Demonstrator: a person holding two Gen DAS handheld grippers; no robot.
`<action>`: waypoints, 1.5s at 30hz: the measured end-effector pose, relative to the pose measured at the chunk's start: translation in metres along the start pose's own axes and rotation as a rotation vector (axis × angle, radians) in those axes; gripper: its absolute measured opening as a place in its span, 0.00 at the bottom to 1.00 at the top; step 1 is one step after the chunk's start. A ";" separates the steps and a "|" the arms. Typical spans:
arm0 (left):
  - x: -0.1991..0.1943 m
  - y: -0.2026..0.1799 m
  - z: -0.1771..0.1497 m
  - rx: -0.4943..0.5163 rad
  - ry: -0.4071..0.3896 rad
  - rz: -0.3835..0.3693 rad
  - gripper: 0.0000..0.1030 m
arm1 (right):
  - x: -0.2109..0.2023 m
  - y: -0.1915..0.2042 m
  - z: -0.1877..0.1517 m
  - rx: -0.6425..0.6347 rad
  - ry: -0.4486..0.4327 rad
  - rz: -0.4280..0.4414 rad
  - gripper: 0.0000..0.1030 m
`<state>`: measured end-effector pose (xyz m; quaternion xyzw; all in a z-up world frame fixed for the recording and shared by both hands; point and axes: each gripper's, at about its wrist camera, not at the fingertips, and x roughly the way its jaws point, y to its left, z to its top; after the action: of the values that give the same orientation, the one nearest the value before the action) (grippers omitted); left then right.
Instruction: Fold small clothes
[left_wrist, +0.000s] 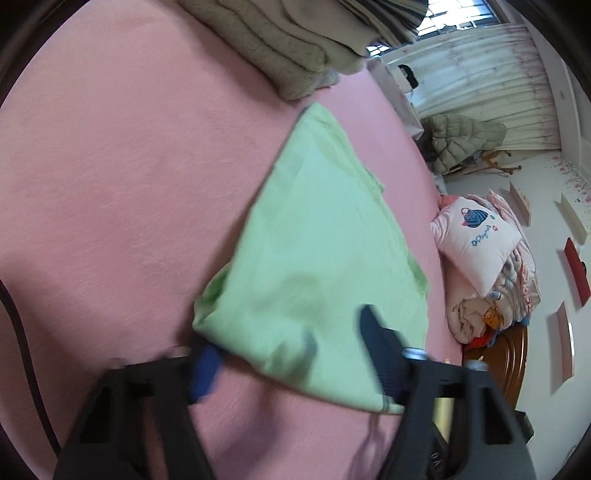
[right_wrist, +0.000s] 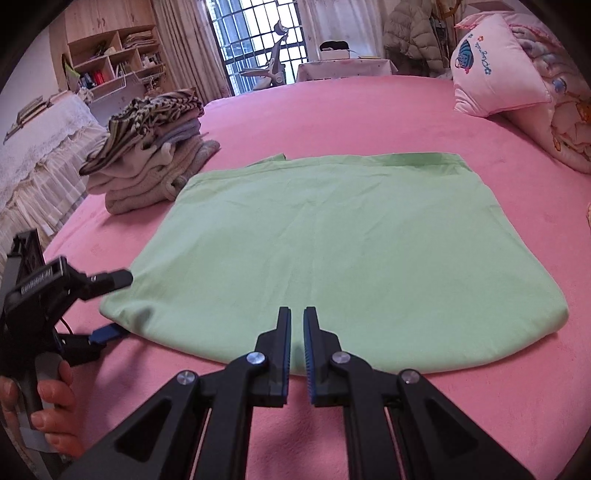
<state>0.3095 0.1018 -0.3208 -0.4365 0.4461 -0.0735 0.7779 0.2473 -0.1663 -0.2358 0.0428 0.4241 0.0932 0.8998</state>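
A light green garment (right_wrist: 332, 254) lies flat on the pink bed (right_wrist: 406, 110), folded into a broad rectangle; it also shows in the left wrist view (left_wrist: 314, 258). My left gripper (left_wrist: 288, 347) is open, its jaws straddling the garment's near left corner: one finger above the cloth, the blue-padded one at the bed beside the edge. It shows in the right wrist view (right_wrist: 114, 306) too. My right gripper (right_wrist: 297, 317) is nearly closed and empty, hovering over the garment's near edge at its middle.
A stack of folded clothes (right_wrist: 151, 147) sits on the bed's far left, just beyond the garment. A pink pillow (right_wrist: 495, 62) and rolled quilts (right_wrist: 561, 122) lie at the far right. Bare pink bed lies around the garment.
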 end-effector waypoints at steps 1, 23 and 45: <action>0.006 -0.003 0.001 0.004 0.012 -0.005 0.32 | 0.003 0.002 -0.001 -0.012 0.004 -0.006 0.03; 0.009 -0.110 -0.003 0.302 -0.149 0.093 0.06 | 0.030 -0.002 -0.025 0.010 0.069 0.011 0.03; 0.187 -0.282 -0.202 0.713 0.345 0.027 0.26 | -0.085 -0.198 -0.072 0.376 0.053 -0.195 0.02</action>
<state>0.3446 -0.2884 -0.2732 -0.1143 0.5226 -0.2858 0.7951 0.1644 -0.3772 -0.2481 0.1662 0.4597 -0.0742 0.8692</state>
